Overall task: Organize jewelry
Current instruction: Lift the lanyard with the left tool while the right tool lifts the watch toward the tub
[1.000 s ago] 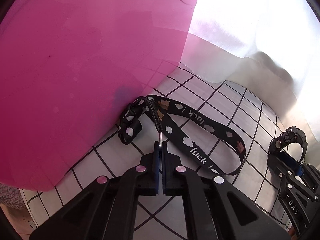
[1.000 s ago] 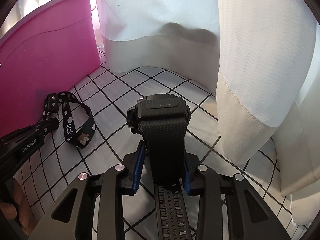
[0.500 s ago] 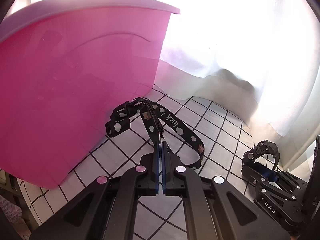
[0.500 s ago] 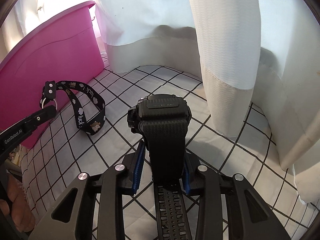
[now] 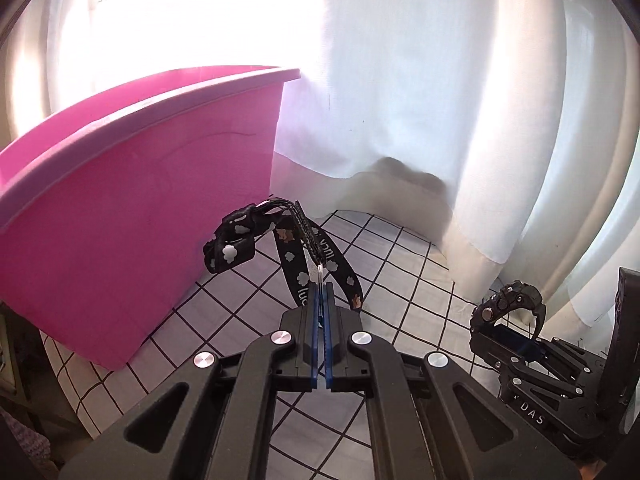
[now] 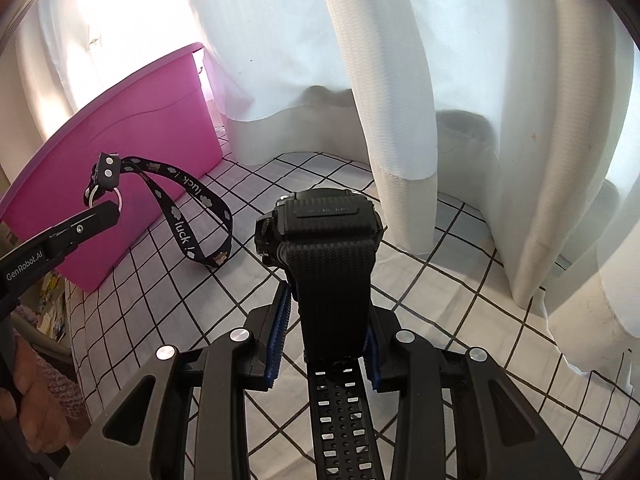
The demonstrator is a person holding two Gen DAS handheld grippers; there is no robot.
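My left gripper is shut on the metal ring of a black lanyard strap printed with white clouds and "luck !". The strap hangs from that gripper above the checked cloth, its loop end touching or near the cloth. My right gripper is shut on the band of a chunky black wristwatch, watch head up and forward. That watch and right gripper show at the right in the left wrist view. A pink bin stands just left of the strap.
A white cloth with black grid lines covers the surface. White curtains hang close behind and to the right, folds resting on the cloth. The pink bin borders the left side. A person's hand holds the left gripper.
The left gripper has risen, lifting the lanyard off the cloth so it now dangles beside the pink bin. The right gripper with the watch has also lifted and shifted slightly.
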